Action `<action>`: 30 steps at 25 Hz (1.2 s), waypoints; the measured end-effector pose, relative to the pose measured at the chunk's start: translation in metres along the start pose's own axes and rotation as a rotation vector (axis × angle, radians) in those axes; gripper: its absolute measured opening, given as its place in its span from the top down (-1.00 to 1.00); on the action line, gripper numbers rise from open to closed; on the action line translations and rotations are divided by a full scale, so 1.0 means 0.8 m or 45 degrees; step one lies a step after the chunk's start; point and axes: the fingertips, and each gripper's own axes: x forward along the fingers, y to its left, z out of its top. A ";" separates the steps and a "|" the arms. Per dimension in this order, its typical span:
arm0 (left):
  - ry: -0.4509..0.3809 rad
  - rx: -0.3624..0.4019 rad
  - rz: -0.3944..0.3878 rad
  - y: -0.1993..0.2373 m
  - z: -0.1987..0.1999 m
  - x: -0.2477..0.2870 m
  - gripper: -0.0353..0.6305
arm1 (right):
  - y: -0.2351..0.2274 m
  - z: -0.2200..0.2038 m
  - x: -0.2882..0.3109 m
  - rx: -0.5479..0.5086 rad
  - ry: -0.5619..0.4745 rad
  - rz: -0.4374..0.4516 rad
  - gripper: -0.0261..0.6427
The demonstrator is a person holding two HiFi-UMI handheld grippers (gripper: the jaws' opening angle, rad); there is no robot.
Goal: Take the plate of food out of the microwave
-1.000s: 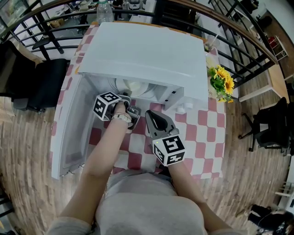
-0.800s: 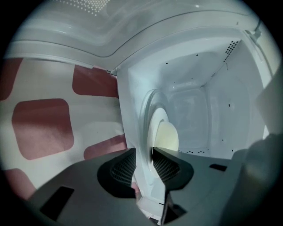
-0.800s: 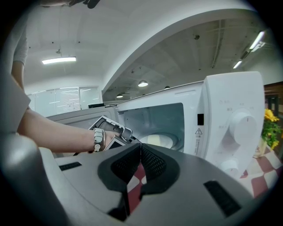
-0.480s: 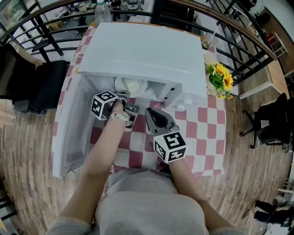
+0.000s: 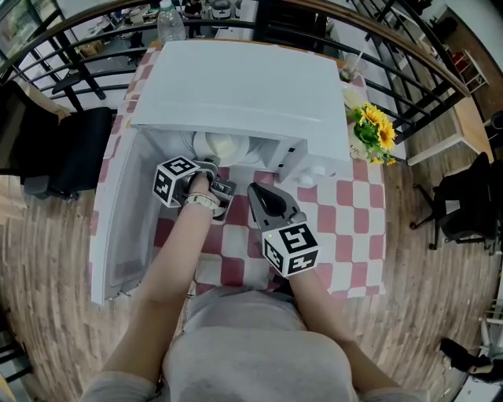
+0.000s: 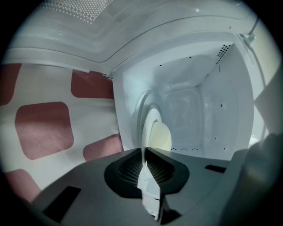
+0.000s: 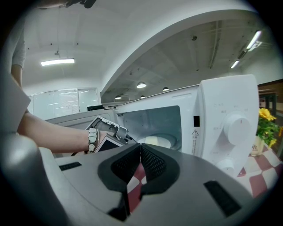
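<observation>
The white microwave stands on the checked table with its door swung open to the left. Inside lies a white plate with pale food on it. My left gripper reaches into the opening, turned on its side. Its jaws are closing, and the pads pinch the near rim of the plate at my left gripper. My right gripper hangs in front of the microwave, shut with nothing in it. In the right gripper view its tips meet, with the plate beyond them.
Sunflowers stand right of the microwave, next to its control dials. A plastic bottle is behind the microwave. A black chair is on the left, beyond the open door, and black railings ring the table.
The left gripper has shifted slightly left and its marker cube has turned a little at the microwave mouth. The right gripper has stayed almost where it was.
</observation>
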 end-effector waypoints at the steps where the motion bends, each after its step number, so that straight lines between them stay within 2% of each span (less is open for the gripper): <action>1: -0.003 0.012 -0.032 -0.005 0.000 -0.002 0.80 | 0.000 0.000 0.000 -0.001 -0.002 -0.001 0.84; 6: -0.002 0.016 -0.159 -0.022 -0.002 -0.004 0.85 | 0.001 0.003 -0.003 -0.008 -0.009 -0.006 0.84; 30: -0.015 0.150 -0.404 -0.035 -0.025 -0.054 0.85 | 0.009 0.016 -0.024 -0.024 -0.062 -0.021 0.84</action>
